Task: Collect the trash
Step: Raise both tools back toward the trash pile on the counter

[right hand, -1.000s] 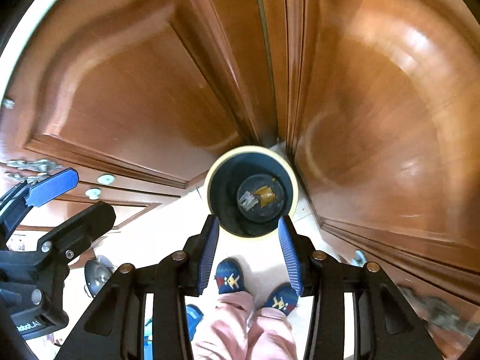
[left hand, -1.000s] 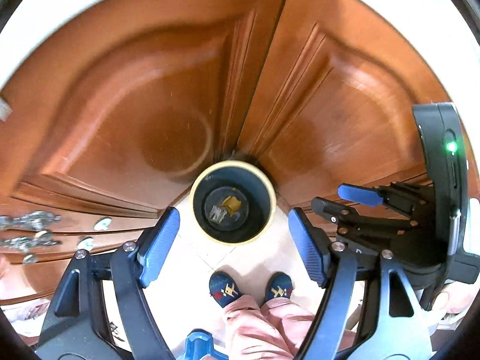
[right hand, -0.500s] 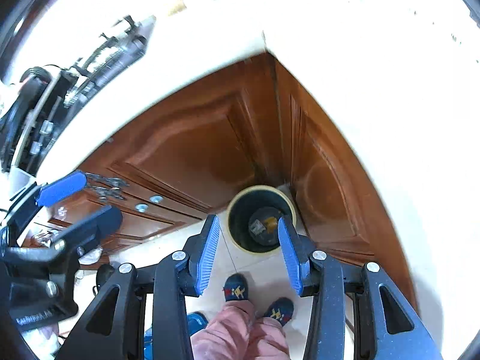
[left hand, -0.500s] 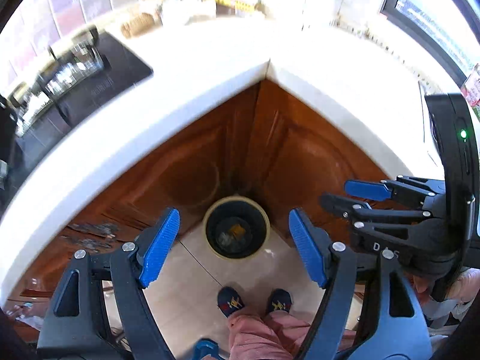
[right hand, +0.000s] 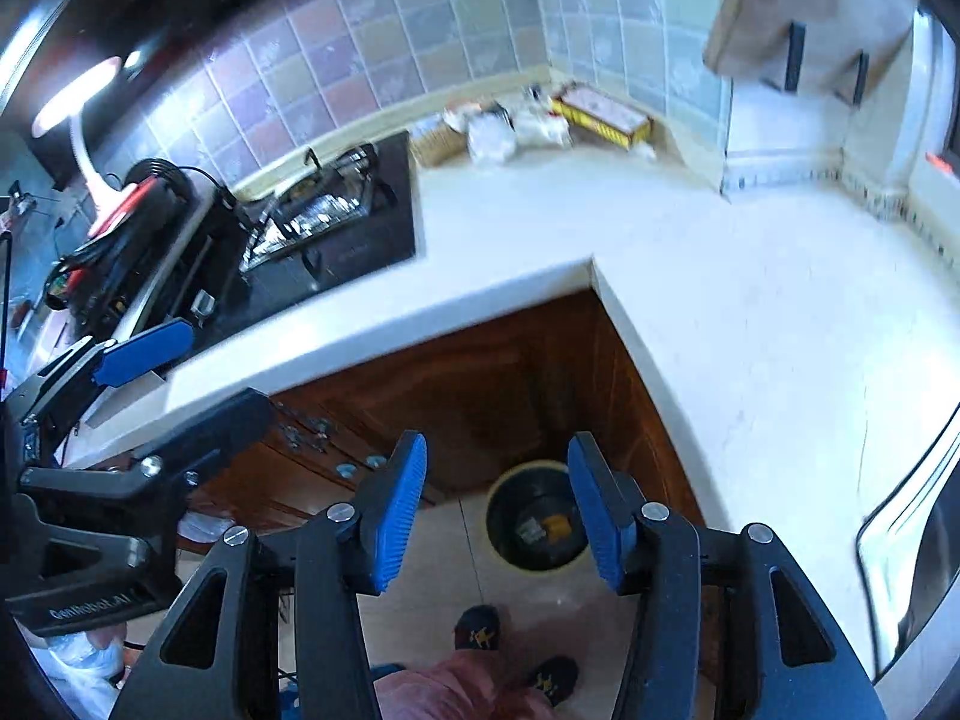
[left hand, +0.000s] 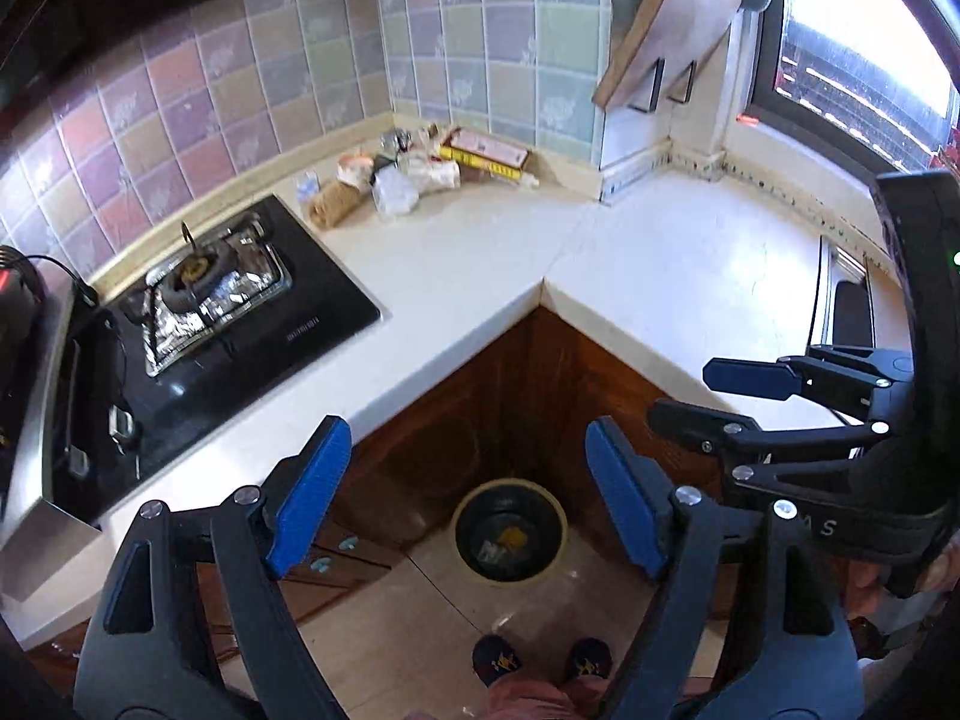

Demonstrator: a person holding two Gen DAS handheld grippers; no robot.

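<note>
Left hand-held gripper [left hand: 462,492]: mine, empty, its blue pads spread wide and opening further, nothing between them.
Right hand-held gripper [right hand: 498,510]: also mine, empty, jaws partway apart and opening; through the gap I only see the bin far below.
Bin: the round black waste bin with a cream rim [left hand: 510,534] stands on the beige floor tiles in the corner where the brown wooden cabinet doors [left hand: 456,408] meet, just beyond my slippers.
Done so far: a yellowish scrap and a pale crumpled piece [right hand: 543,527] lie at the bottom of the bin, so I judge some trash is already collected.
Left to do: a cluster of crumpled white wrappers, a woven tan bundle and a flat yellow-edged box [left hand: 420,171] sits at the far corner of the white L-shaped worktop [left hand: 660,276], against the tiled wall, to the right of the black gas hob [left hand: 240,324].
Which of it is trash: I cannot tell for each piece.
Progress: partway, I judge; the far pile is untouched.
</note>
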